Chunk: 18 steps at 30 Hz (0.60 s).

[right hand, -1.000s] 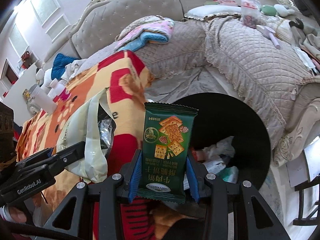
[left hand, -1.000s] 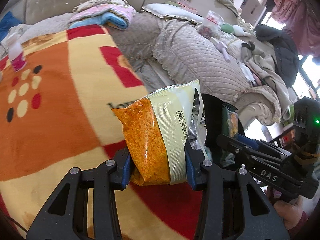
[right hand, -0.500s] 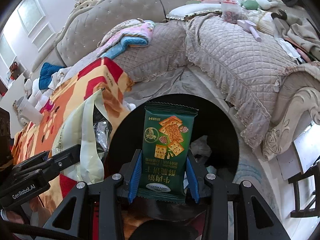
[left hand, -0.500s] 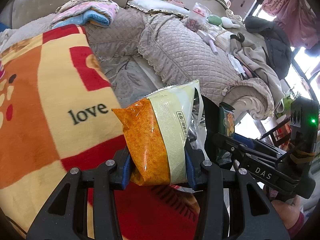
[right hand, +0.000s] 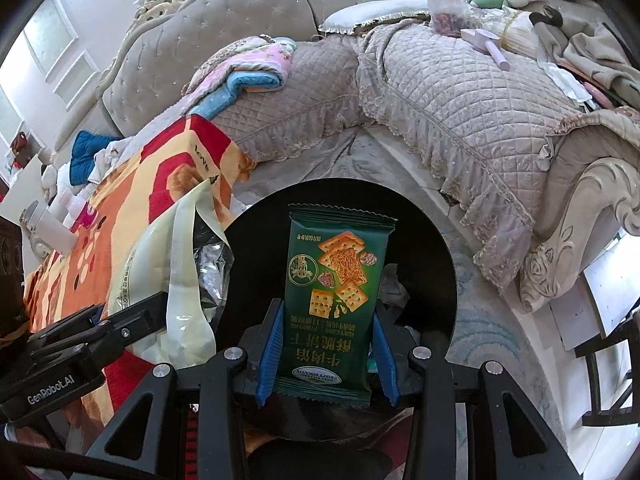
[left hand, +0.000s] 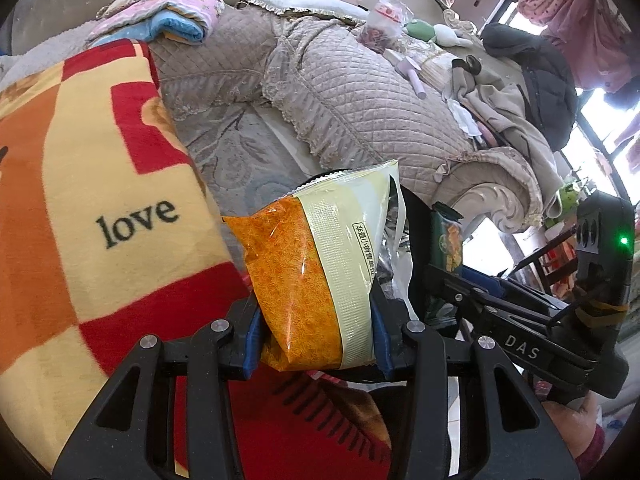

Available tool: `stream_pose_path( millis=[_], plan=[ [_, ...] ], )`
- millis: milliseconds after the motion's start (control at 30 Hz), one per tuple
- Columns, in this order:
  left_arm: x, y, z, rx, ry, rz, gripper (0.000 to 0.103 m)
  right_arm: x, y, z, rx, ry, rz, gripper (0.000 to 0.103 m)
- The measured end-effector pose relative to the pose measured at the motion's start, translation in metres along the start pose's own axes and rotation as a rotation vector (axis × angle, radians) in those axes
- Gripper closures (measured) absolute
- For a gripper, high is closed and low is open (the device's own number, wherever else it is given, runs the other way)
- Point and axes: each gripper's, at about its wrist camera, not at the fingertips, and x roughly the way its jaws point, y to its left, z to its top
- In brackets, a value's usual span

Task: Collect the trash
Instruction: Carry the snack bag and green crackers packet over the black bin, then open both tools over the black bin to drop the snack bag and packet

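Note:
An orange and pale-green snack bag (left hand: 316, 272) stands between the blue pads of my left gripper (left hand: 316, 334), which is shut on it. My right gripper (right hand: 326, 354) is shut on a dark green biscuit packet (right hand: 338, 296), held upright over the mouth of a black round bin (right hand: 432, 248) that has crumpled trash inside. In the left wrist view the right gripper (left hand: 448, 276) and its green packet (left hand: 450, 236) show at the right, with the bin mostly hidden behind the snack bag. In the right wrist view the left gripper's snack bag (right hand: 160, 272) hangs at the bin's left rim.
A red, orange and yellow blanket (left hand: 92, 184) marked "love" covers the sofa at left. Quilted grey sofa cushions (right hand: 460, 88) with clothes, a bagged snack and soft toys lie beyond the bin. The carved sofa arm (right hand: 576, 240) stands right of the bin. A hand (left hand: 572, 436) holds the right gripper.
Both grippers have shifted right off the blanket toward the bin, each keeping its packet. The bin's black mouth now lies directly under the green packet.

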Motion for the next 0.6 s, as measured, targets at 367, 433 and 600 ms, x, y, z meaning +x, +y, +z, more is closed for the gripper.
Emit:
stream_pose_path(
  millis=[367, 433, 600],
  plan=[
    [-0.005, 0.003, 0.001, -0.015, -0.031, -0.014, 0.040, -0.004, -0.004, 0.003, 0.025, -0.029, -0.004, 0.054],
    [-0.006, 0.002, 0.000, -0.014, -0.031, -0.024, 0.039, -0.005, -0.003, 0.002, 0.024, -0.032, -0.007, 0.054],
    [-0.014, 0.002, -0.003, 0.009, -0.061, 0.022, 0.038, -0.012, 0.000, 0.000, 0.030, -0.054, 0.000, 0.053]
  ],
)
